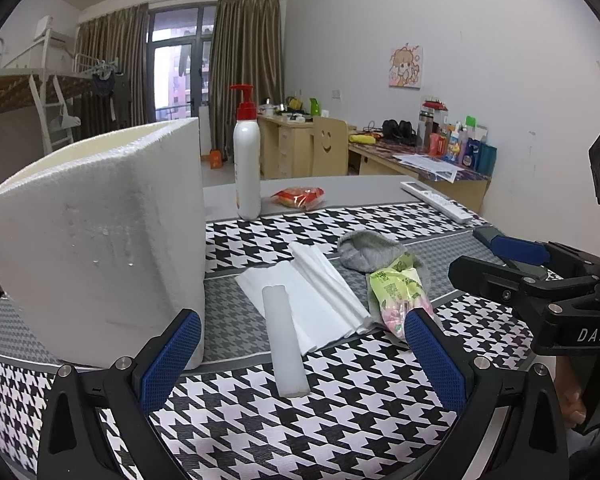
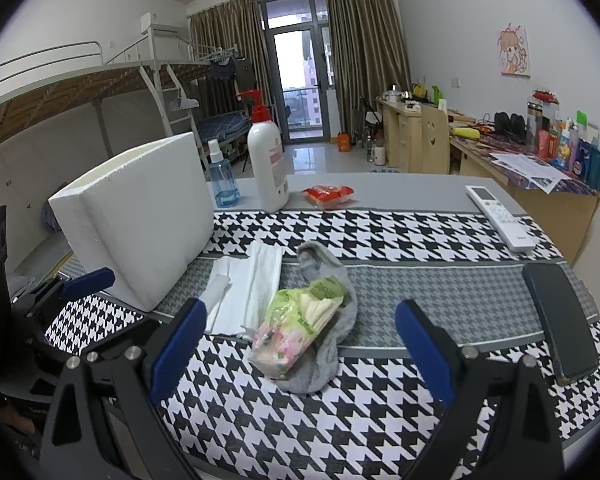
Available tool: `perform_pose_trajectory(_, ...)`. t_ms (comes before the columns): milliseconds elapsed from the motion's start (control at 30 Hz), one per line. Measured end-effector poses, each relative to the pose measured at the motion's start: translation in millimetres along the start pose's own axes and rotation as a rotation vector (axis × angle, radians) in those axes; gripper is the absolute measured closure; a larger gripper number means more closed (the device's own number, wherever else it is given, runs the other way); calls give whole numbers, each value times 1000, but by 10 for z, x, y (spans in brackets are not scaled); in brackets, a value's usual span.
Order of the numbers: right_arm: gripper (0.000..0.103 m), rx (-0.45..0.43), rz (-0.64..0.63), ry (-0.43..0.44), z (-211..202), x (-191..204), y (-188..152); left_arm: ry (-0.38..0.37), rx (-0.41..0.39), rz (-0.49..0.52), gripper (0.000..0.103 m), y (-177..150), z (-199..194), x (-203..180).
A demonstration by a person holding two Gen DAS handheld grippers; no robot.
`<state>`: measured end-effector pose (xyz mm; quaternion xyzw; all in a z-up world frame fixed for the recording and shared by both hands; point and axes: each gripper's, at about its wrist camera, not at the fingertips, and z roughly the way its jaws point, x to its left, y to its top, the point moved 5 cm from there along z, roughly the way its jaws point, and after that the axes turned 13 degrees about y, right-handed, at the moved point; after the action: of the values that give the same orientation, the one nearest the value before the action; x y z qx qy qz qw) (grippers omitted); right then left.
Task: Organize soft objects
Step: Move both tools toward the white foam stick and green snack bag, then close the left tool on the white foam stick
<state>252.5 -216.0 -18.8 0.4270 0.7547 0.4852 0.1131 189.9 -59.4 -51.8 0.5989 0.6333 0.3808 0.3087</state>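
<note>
Tissue pack (image 2: 296,320) lies on the grey sock (image 2: 332,344) just ahead of my released right gripper (image 2: 298,344); folded tissues (image 1: 312,296) sit before my released left gripper (image 1: 300,344). Foam box (image 1: 96,232) waits; nothing sorted yet.

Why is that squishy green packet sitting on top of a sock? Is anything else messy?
Yes, the green tissue packet lies tilted across the grey sock, which is crumpled, not flat. Beside them the white paper towels are fanned out loosely, with a pale foam stick lying over them. Nothing looks spilled or broken.
</note>
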Motion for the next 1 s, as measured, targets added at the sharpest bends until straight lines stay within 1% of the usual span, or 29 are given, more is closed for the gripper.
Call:
perform_pose_trajectory(133,6,5,6,4,17,-29,-12,2,11,1,1,-10,44,-22)
perform_pose_trajectory(333,6,17,12,11,66,-73,-17,18,48,0,1,-43,154,-39)
perform_pose_trajectory(600,6,33,10,13,125,-98,-13,18,82,14,6,-92,253,-87)
perform_pose_trajectory(700,6,36,13,14,146,-110,4,20,99,17,9,-109,293,-87)
perform_pose_trajectory(800,6,40,16,14,163,-126,16,27,130,27,19,-131,366,-90)
perform_pose_trajectory(867,6,44,15,15,181,-135,23,22,154,24,22,-153,408,-87)
perform_pose_trajectory(1000,6,54,19,16,226,-155,29,20,175,22,27,-173,429,-82)
